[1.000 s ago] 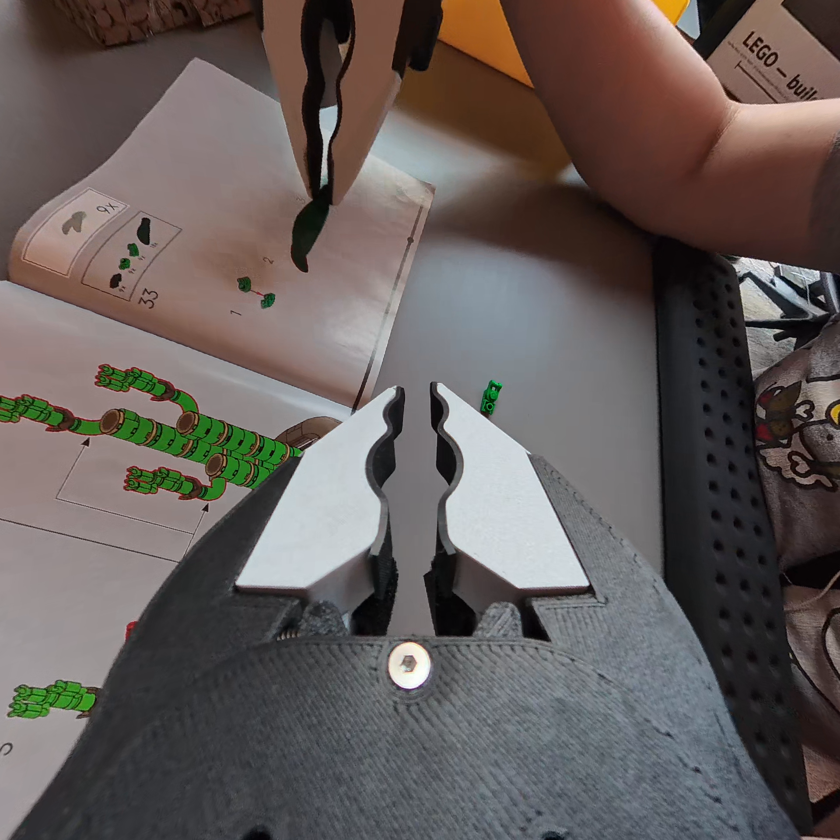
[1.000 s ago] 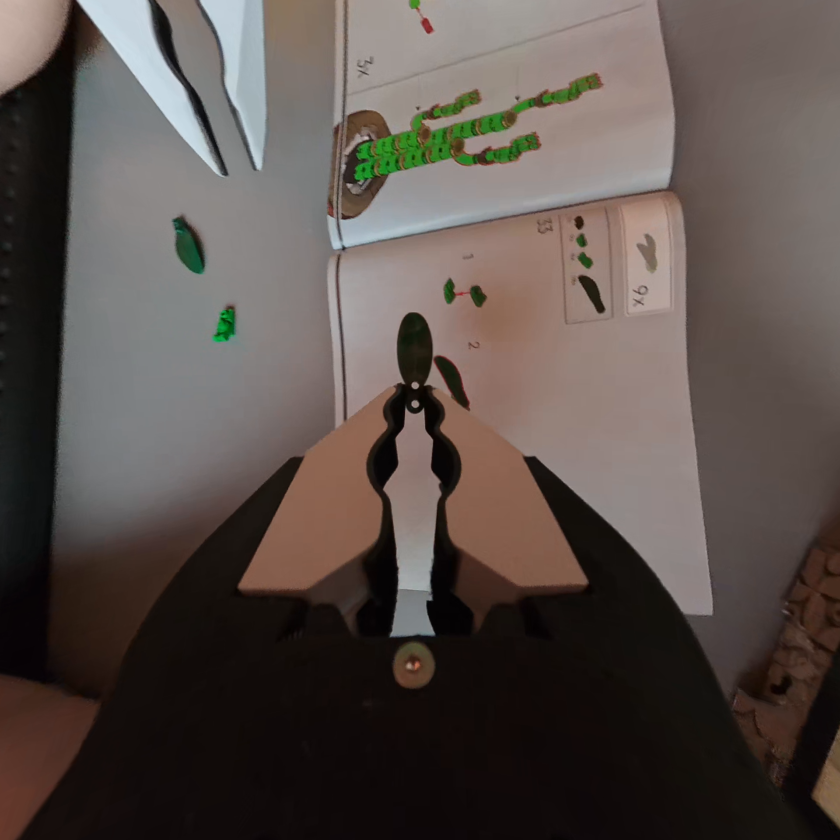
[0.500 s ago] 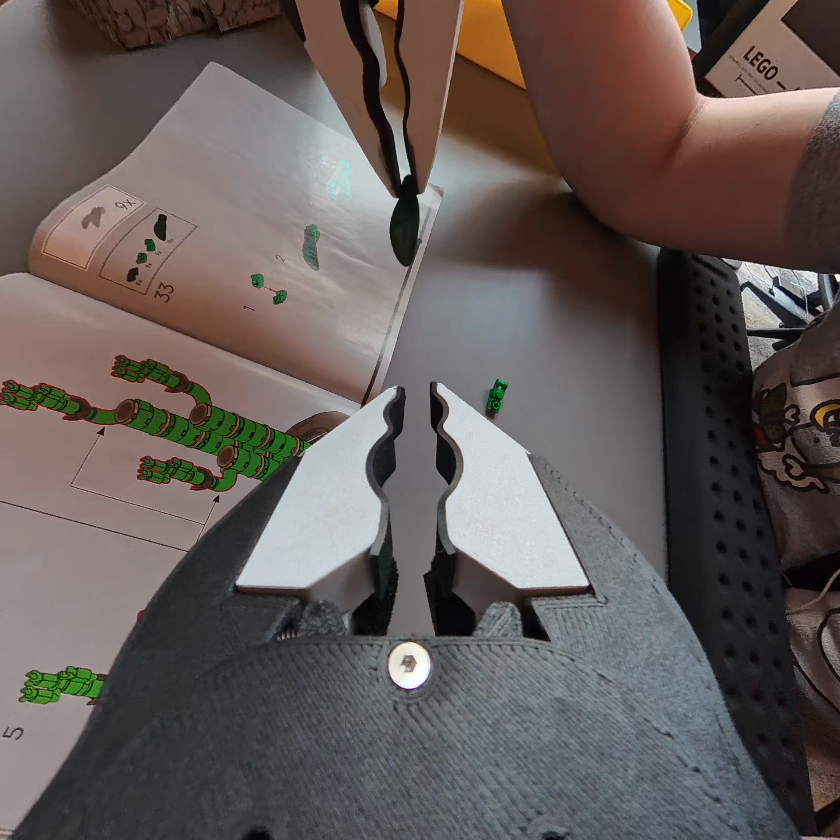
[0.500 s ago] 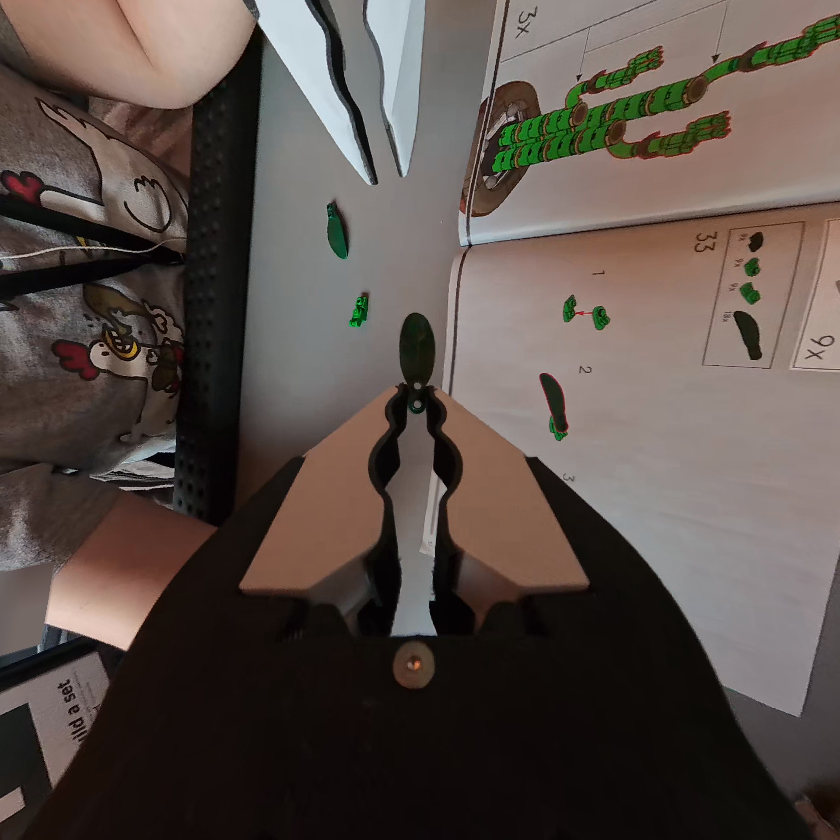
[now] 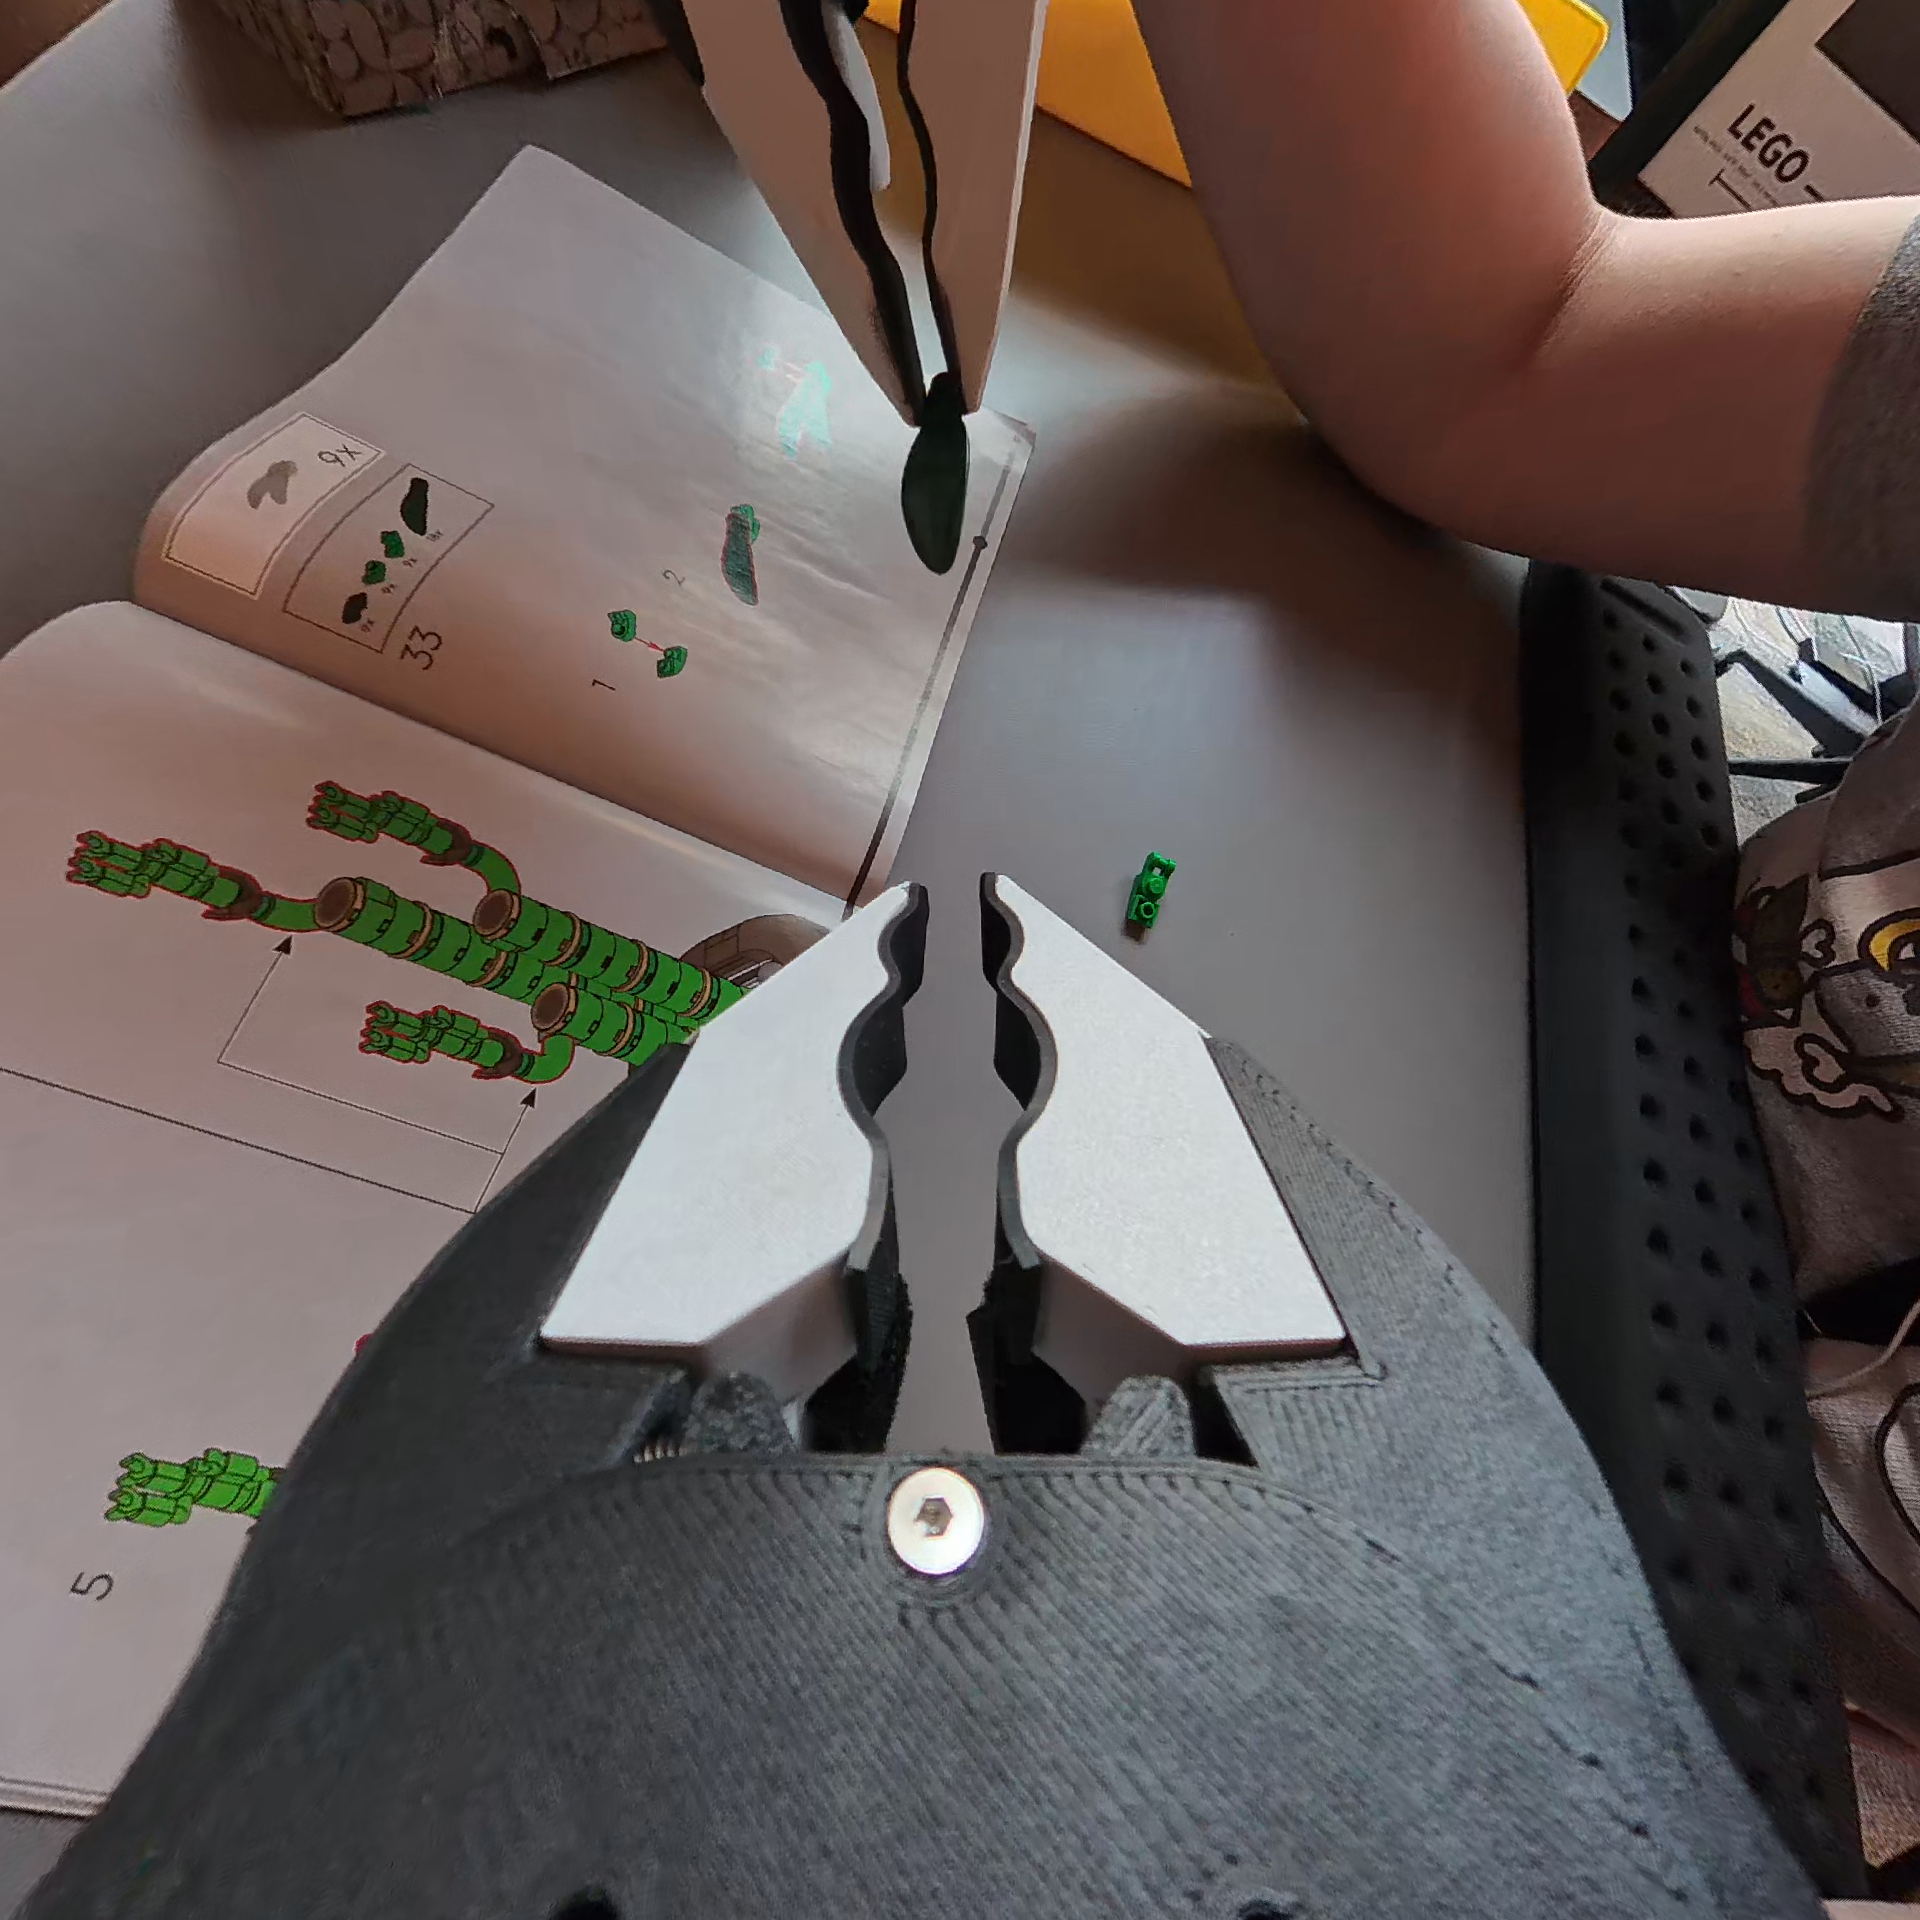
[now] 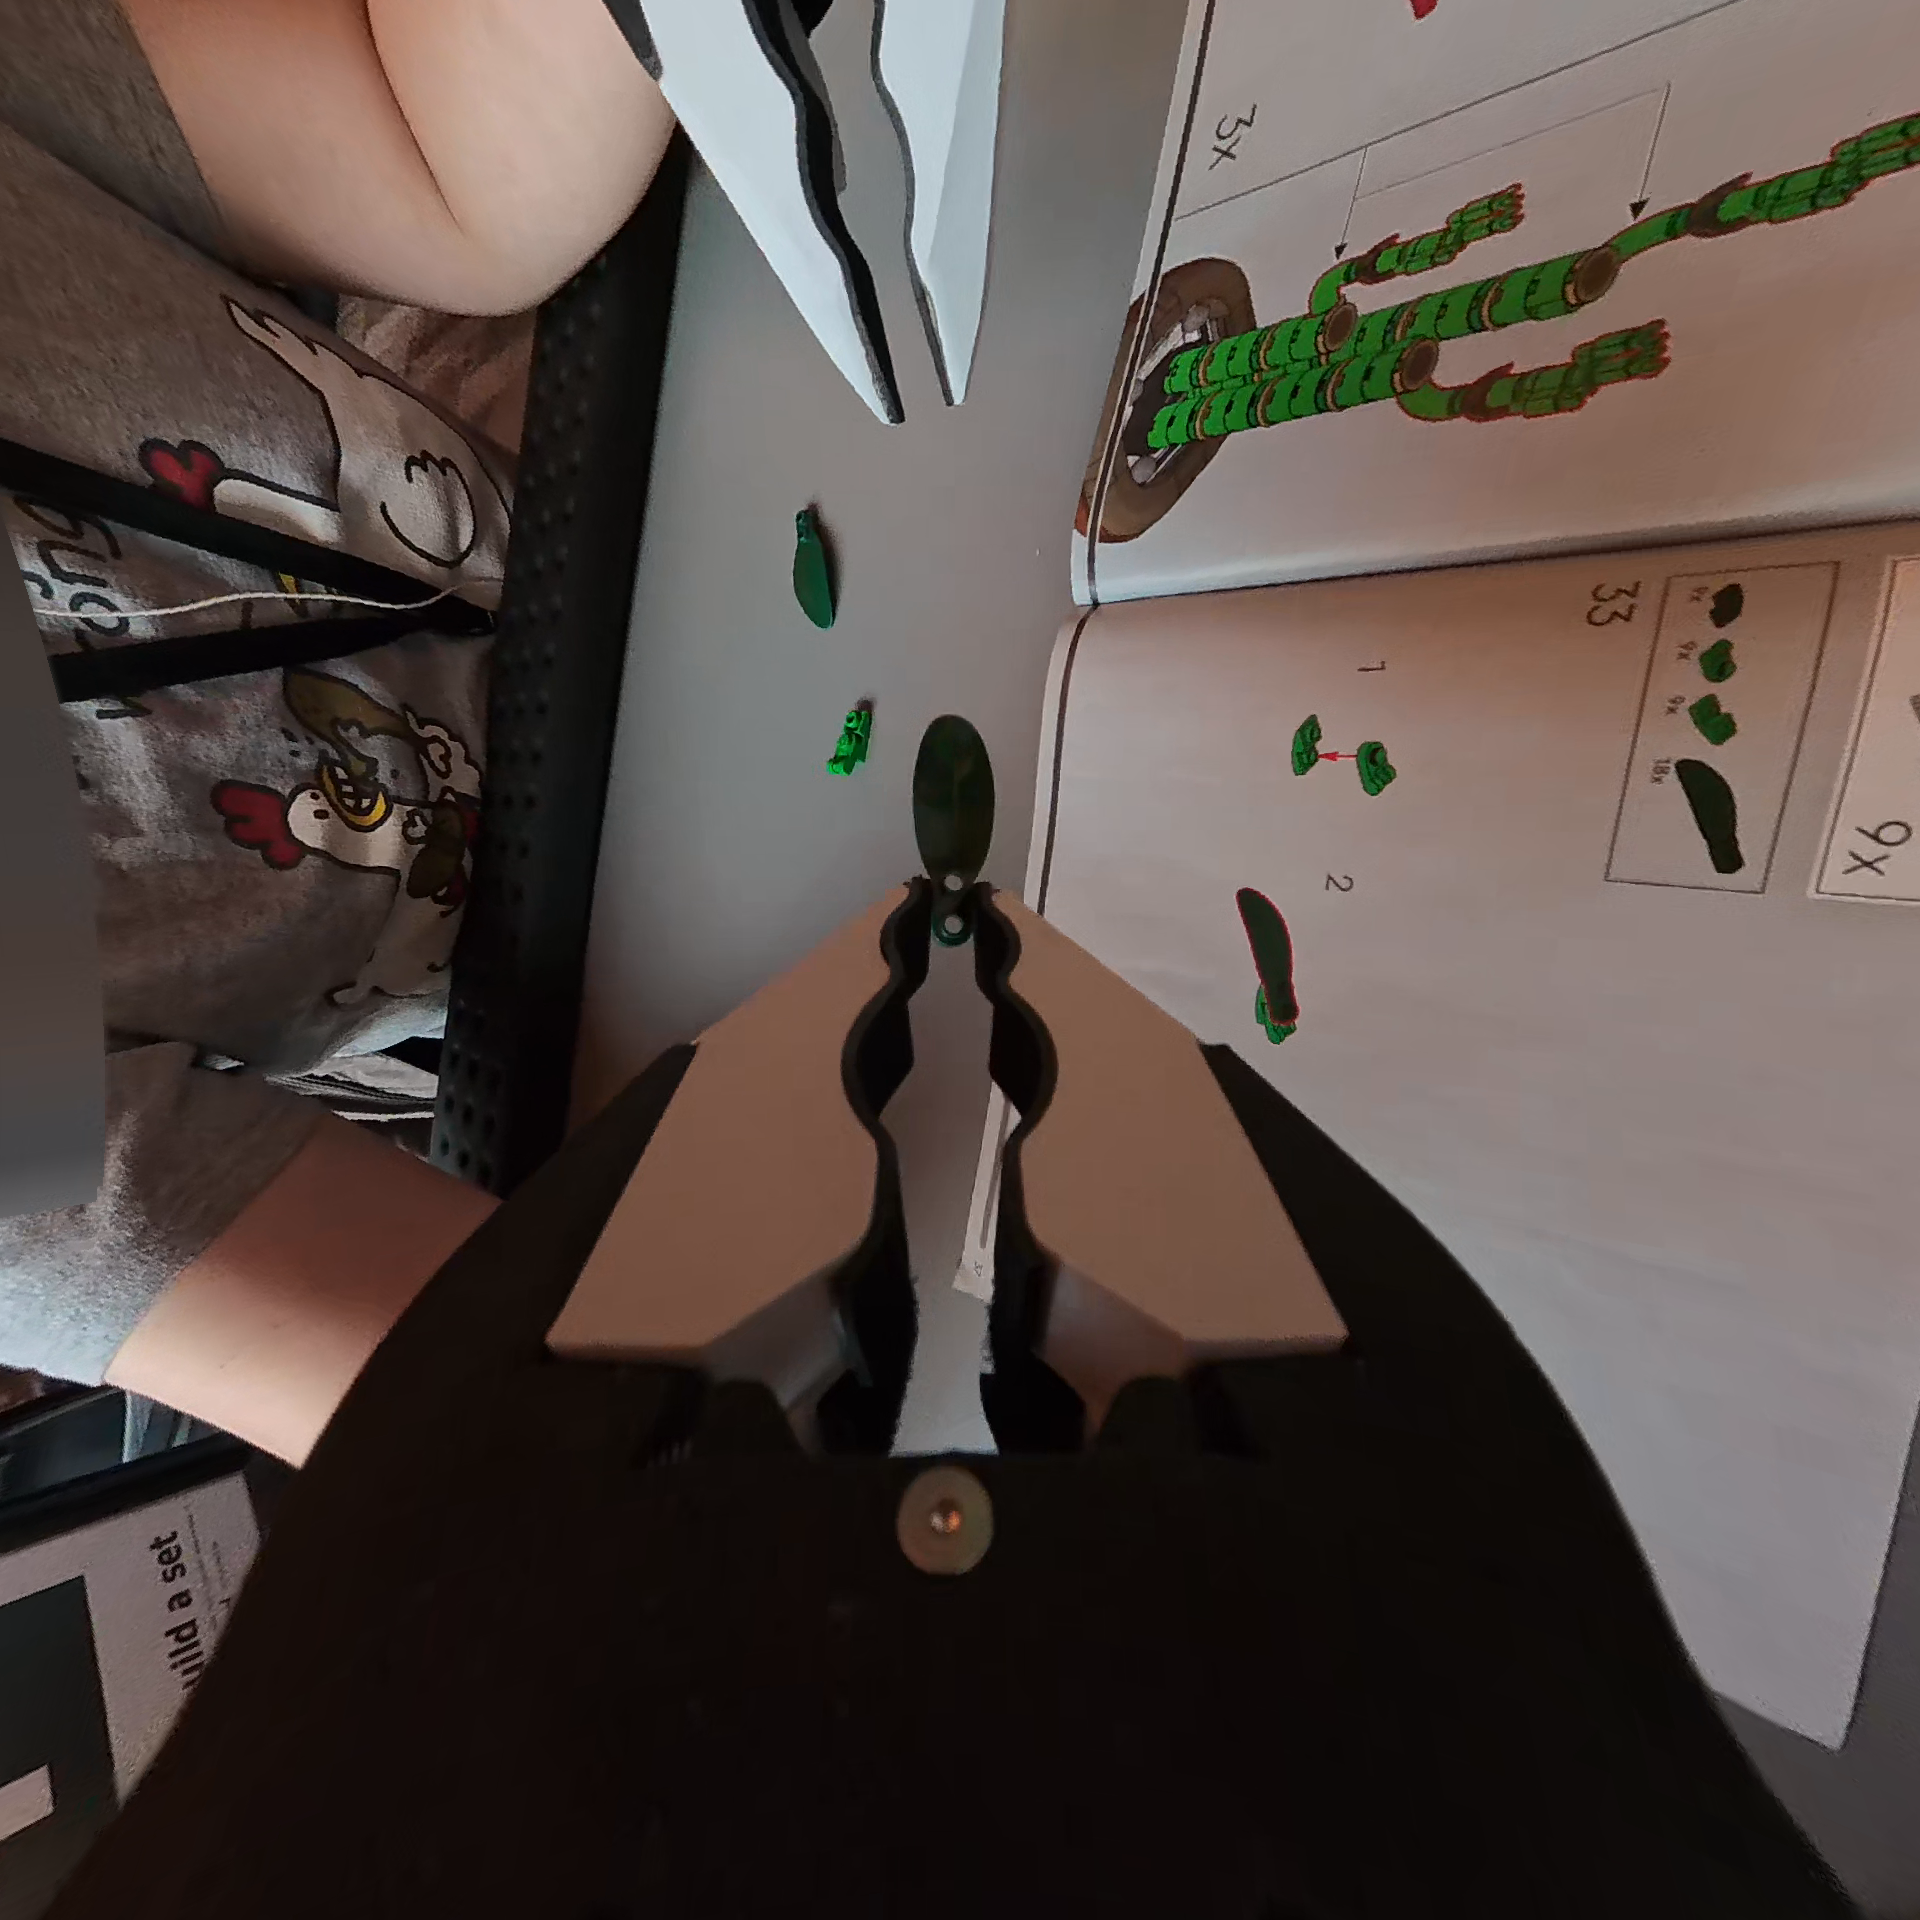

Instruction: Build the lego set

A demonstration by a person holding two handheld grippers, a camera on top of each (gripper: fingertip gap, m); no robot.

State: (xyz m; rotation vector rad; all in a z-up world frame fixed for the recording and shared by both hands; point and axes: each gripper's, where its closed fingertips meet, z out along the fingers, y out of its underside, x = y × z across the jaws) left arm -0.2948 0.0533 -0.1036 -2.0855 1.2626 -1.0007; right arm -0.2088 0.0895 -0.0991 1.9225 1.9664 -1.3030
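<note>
My right gripper (image 6: 951,888) is shut on the stem end of a dark green leaf piece (image 6: 953,790), held above the grey table beside the edge of the open instruction booklet (image 6: 1455,1039). In the left wrist view the right gripper (image 5: 940,400) hangs at the top with the leaf (image 5: 935,488) pointing down. A small bright green piece (image 6: 852,740) lies on the table just left of the held leaf; it also shows in the left wrist view (image 5: 1148,894). A second dark green leaf (image 6: 814,569) lies beyond it. My left gripper (image 5: 951,894) is slightly open and empty, low over the table.
The booklet (image 5: 520,416) covers the table's left side. A black perforated strip (image 5: 1621,935) runs along the table edge by the person's body. A forearm (image 5: 1455,260) crosses the far right. A yellow box (image 5: 1101,94) and a patterned box (image 5: 416,52) stand at the back.
My right gripper has carried the leaf off the booklet page, past its edge and closer to the small bright green piece. My left gripper has barely moved.
</note>
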